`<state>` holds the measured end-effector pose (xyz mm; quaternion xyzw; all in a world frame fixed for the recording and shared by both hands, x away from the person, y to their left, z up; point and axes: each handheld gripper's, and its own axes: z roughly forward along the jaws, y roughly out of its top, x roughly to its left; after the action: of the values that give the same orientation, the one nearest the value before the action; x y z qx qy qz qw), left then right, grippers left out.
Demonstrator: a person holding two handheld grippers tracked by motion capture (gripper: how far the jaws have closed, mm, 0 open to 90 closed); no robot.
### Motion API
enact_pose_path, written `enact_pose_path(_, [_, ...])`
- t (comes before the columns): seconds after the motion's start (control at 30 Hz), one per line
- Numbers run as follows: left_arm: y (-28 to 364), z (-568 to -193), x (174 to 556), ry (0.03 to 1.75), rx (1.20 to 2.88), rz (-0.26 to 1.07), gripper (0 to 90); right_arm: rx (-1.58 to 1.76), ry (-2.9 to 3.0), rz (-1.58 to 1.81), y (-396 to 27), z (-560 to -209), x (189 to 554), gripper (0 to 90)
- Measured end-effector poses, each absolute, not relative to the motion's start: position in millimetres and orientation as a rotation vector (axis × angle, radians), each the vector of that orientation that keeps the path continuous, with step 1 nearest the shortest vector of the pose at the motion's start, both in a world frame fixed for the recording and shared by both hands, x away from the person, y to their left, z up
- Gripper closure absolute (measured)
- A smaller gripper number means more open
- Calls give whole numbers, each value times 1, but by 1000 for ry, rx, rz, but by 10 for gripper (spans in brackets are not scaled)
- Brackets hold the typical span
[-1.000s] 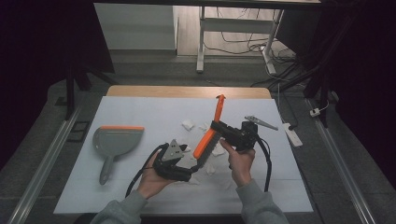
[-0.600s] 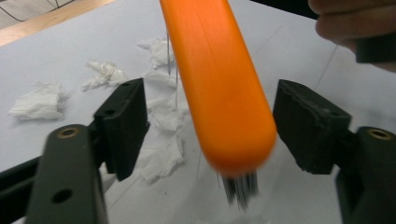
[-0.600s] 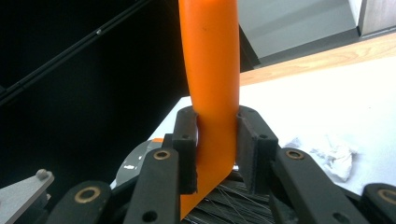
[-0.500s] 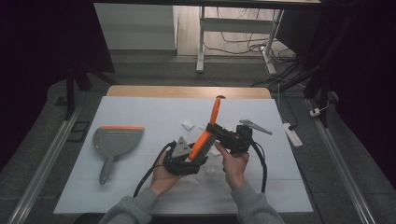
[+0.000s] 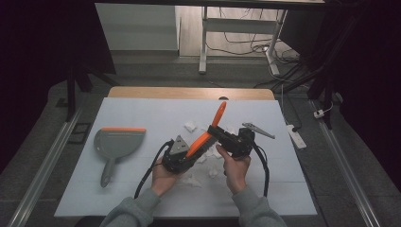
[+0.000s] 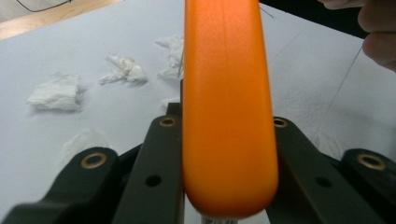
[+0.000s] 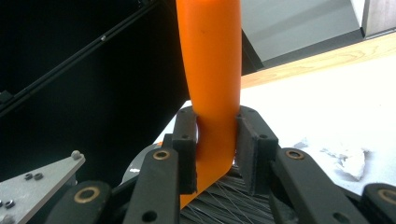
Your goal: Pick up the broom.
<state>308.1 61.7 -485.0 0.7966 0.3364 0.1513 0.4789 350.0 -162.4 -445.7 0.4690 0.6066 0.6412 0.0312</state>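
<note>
High view: fixed above the person's side, facing forward and down, far enough to take in the whole table (image 5: 142,113). 2 gripper views: each looks along its own jaws, very close on the orange brush (image 6: 226,107). All 3 views share that brush and the paper scraps (image 6: 58,93).

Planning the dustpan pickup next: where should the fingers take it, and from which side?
Take the dustpan by its handle. It lies flat on the table, and the narrow grey handle points toward the person with bare table on both sides. Probably best to come from above, fingers across the handle; the wide pan looks too broad to grip.
</note>
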Motion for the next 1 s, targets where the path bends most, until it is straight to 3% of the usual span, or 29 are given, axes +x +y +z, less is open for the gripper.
enact_pose_path(0.5, [70, -483, 309, 804, 1973, 377, 799, 1382, 1918, 1962, -159, -445, 351, 682])
enact_pose_path(0.57, [72, -483, 310, 808, 1981, 373, 799, 1363, 1938, 1942, -158, -444, 352, 648])
enact_pose_path(0.6, [73, -483, 310, 811, 1983, 369, 799, 1345, 1967, 1931, -158, -444, 353, 584])
enact_pose_path(1.0, [90, -483, 317, 827, 2047, 358, 798, 1142, 2120, 1794, -160, -439, 352, 438])
